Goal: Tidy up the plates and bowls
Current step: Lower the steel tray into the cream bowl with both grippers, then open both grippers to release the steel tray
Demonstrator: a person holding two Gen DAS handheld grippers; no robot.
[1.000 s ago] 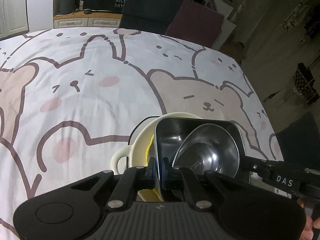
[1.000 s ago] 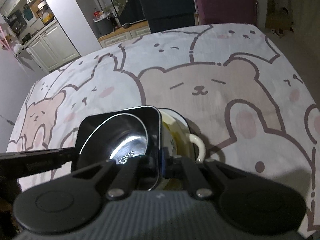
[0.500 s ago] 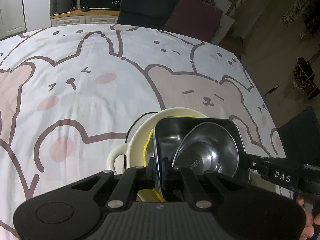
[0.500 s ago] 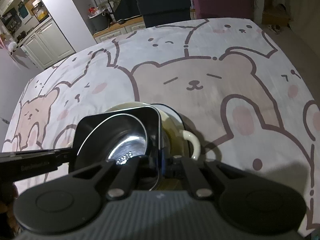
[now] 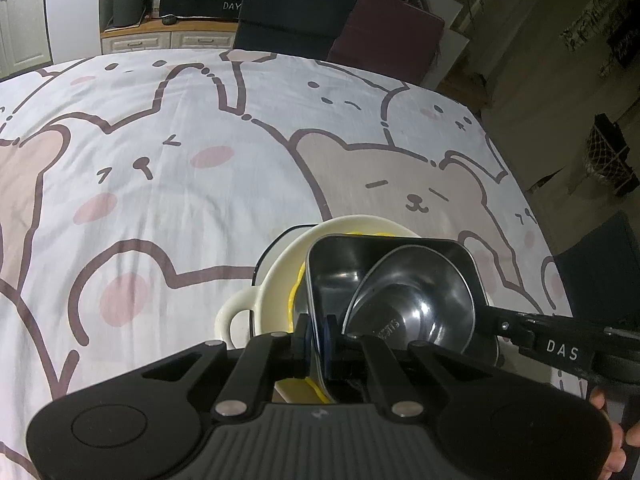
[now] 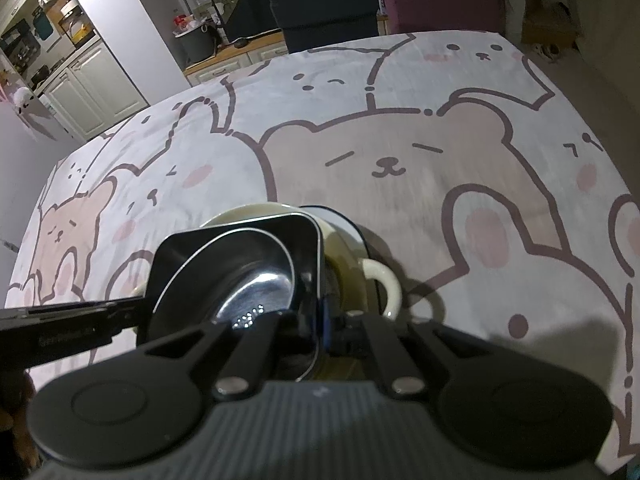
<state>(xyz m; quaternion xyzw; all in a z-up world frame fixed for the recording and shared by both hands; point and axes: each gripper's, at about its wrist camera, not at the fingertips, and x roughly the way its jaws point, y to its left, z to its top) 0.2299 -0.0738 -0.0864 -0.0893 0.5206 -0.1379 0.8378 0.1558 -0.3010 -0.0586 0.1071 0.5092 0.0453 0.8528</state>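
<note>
A black square dish (image 5: pixel 332 276) with a round steel bowl (image 5: pixel 416 304) lying tilted inside it sits over a cream two-handled bowl (image 5: pixel 276 276) that has a yellow rim (image 5: pixel 295 300) inside. My left gripper (image 5: pixel 318 340) is shut on the dish's left wall. My right gripper (image 6: pixel 322 320) is shut on the opposite wall of the black dish (image 6: pixel 172 252), beside the steel bowl (image 6: pixel 248 276). The cream bowl's handle (image 6: pixel 384 280) sticks out to the right. Each gripper shows in the other's view: the right gripper (image 5: pixel 560 348), the left gripper (image 6: pixel 72 320). Whether the dish rests in the cream bowl I cannot tell.
The table wears a bear-print cloth (image 5: pixel 160 200). A dark chair (image 5: pixel 296 8) and a maroon chair (image 5: pixel 384 28) stand at its far edge. The cloth's right edge (image 5: pixel 532 208) drops to the floor. A hand (image 5: pixel 600 404) holds the right gripper.
Both grips hold as before. More of the cream bowl's far rim now shows beyond the black dish in both views; the views have shifted only slightly.
</note>
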